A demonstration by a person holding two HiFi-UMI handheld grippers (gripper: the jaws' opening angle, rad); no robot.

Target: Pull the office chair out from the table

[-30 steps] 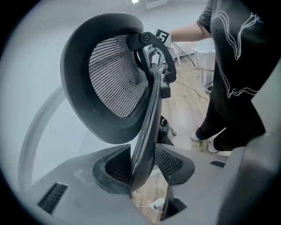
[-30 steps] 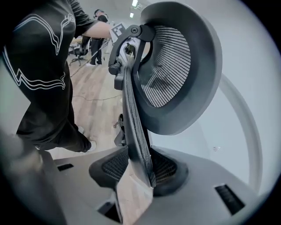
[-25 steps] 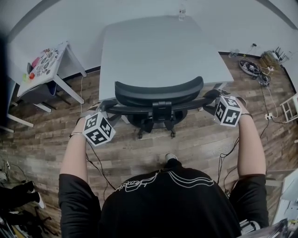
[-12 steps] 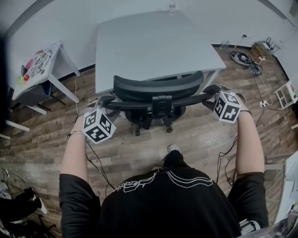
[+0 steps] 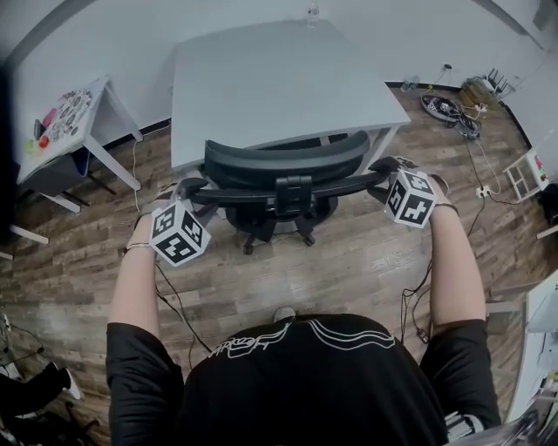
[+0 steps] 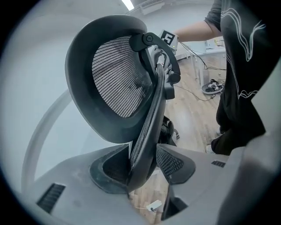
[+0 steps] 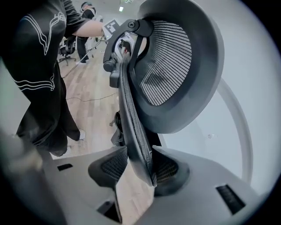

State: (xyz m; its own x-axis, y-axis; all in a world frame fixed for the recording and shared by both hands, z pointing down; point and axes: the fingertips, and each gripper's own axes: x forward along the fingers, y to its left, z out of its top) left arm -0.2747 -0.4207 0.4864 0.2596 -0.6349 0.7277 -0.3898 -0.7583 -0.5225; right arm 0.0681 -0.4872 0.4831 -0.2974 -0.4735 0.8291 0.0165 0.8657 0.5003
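Note:
The black mesh office chair (image 5: pixel 283 161) stands at the near edge of the grey table (image 5: pixel 279 78), backrest toward me. My left gripper (image 5: pixel 193 187) holds the left rim of the backrest. In the left gripper view the rim (image 6: pixel 147 132) runs between the pads of that gripper (image 6: pixel 142 160), which press on it. My right gripper (image 5: pixel 381 167) is at the right rim. In the right gripper view the rim (image 7: pixel 136 132) lies between the pads of that gripper (image 7: pixel 140 165), touching them while its jaws are opening.
A small white side table (image 5: pixel 70 122) with colourful items stands at the left. Coiled cables (image 5: pixel 449 109) and a white rack (image 5: pixel 527 174) sit at the right. A bottle (image 5: pixel 311 13) stands on the table's far edge. Wooden floor (image 5: pixel 366 261) lies between chair and person.
The chair has rolled a little away from the table toward the person, and both grippers have come back with it on the backrest.

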